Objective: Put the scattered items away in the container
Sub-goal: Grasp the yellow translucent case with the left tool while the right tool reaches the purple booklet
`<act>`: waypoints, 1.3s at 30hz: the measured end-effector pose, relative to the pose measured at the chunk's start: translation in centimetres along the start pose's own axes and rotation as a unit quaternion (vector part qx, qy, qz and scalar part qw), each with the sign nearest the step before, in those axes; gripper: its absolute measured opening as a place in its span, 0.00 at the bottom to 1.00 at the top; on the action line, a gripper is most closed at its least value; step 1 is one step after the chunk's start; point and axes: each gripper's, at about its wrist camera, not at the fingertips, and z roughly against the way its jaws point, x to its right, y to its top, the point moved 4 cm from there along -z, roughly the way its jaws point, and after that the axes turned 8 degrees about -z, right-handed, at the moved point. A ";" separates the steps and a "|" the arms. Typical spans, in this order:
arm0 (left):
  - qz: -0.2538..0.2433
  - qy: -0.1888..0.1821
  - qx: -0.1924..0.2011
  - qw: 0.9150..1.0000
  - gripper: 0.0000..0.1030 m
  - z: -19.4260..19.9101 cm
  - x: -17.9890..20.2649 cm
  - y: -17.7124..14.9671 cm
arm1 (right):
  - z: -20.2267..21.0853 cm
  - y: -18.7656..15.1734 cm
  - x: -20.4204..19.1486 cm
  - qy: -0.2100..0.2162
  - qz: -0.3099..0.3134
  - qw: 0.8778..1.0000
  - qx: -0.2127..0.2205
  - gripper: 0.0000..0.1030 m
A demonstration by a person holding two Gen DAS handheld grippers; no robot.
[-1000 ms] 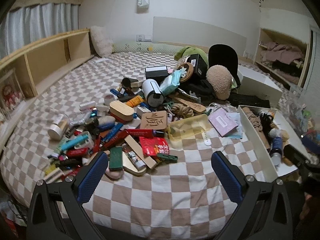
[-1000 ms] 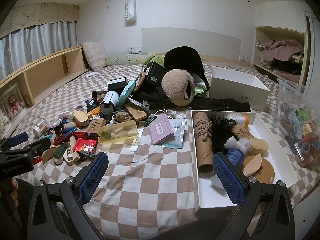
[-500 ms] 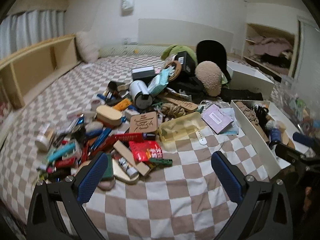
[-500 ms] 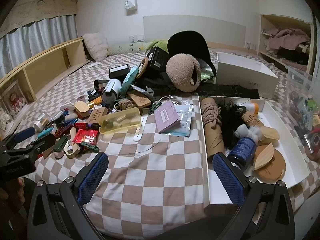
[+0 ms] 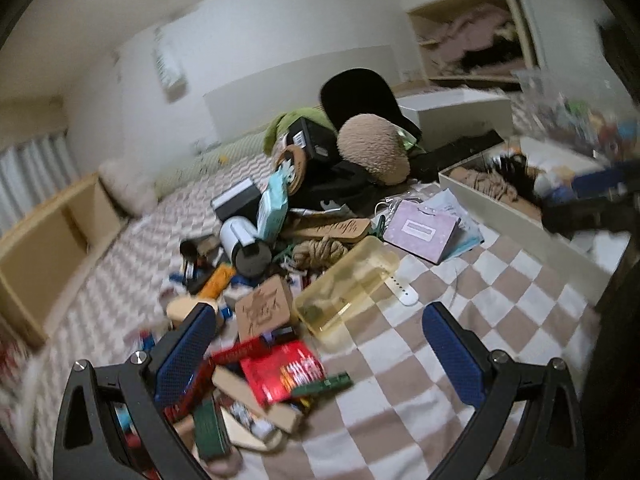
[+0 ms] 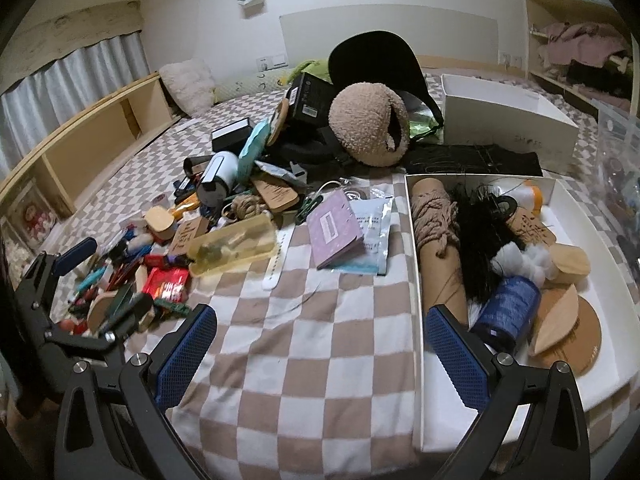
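Right wrist view: scattered items [image 6: 224, 216], a heap of wood, plastic and fuzzy fabric, sprawl left on the checkered bed [image 6: 320, 344]; the white container [image 6: 416, 264] sits right. Left tool [image 5: 316, 344] and right tool [image 6: 320, 340] gape wide, empty.
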 end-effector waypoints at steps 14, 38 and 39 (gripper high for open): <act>-0.218 0.027 0.026 0.975 0.99 -5.9 3.2 -0.1 | -6.2 5.0 -0.8 -0.044 0.091 0.995 -0.010 1.00; -0.178 -0.087 -0.061 0.978 0.75 -14.5 2.7 -1.0 | -14.5 3.7 -3.0 -0.116 0.276 0.952 -0.067 1.00; -0.171 -0.093 -0.063 0.979 0.66 -14.6 2.6 -1.0 | -15.0 3.5 -3.0 -0.122 0.286 0.947 -0.075 1.00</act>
